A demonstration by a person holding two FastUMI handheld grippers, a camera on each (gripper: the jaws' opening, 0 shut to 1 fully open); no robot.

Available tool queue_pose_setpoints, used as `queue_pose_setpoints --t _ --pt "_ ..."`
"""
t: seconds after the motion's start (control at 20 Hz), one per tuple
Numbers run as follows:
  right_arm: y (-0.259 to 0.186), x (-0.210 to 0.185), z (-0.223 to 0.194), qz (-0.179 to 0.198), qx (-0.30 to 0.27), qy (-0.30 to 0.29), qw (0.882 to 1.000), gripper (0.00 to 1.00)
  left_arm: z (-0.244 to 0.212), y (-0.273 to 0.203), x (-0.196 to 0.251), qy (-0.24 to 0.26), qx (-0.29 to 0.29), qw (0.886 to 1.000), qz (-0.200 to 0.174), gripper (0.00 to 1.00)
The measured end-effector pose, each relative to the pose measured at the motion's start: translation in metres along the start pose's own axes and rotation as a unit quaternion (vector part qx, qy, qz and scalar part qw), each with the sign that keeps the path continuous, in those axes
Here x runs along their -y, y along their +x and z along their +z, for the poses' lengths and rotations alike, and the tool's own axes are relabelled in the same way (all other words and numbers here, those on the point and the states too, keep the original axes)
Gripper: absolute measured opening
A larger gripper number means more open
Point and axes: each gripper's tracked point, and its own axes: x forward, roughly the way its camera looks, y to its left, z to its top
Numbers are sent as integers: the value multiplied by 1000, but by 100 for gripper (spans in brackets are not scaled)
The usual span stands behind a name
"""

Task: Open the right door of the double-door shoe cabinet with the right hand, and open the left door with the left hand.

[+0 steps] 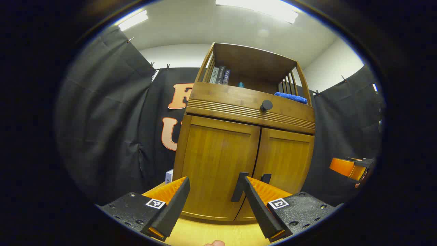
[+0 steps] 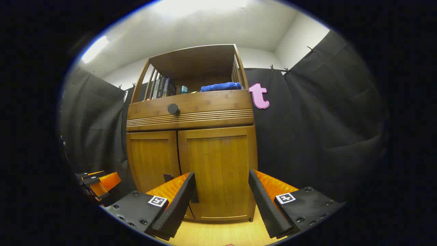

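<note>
Doors (image 1: 218,164) closed; book spines (image 1: 220,75) seemingly lettered, unreadable; grippers (image 2: 220,201) agape.

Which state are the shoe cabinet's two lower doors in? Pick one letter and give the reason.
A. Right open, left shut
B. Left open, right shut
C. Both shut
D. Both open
C: in the right gripper view the left door and right door lie flush in the cabinet front with only a thin seam between them, and both the right gripper and the left gripper are open, short of the doors.
</note>
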Motion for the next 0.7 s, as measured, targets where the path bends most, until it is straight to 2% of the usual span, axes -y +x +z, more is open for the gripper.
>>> queue_pose_setpoints --t 0.1,0.15,0.2,0.45,0.5,0.7 --pt "1 7 -5 -10 -3 1 1000 100 1 2 -1 -4 4 1000 0 92" --pt "2 11 -7 -15 -5 -2 1000 100 1 3 1 -5 3 1000 -5 98" --pt "2 14 -7 -21 -3 -6 1000 100 2 5 2 -4 5 1000 -7 92" --pt "3 16 -10 -25 -6 0 1000 99 5 9 6 3 12 1000 -14 95" --pt "3 16 -11 -26 -6 0 1000 93 7 9 6 3 14 1000 -15 95" --pt "-1 13 -9 -24 -4 1 1000 93 8 5 6 3 17 1000 -15 95"
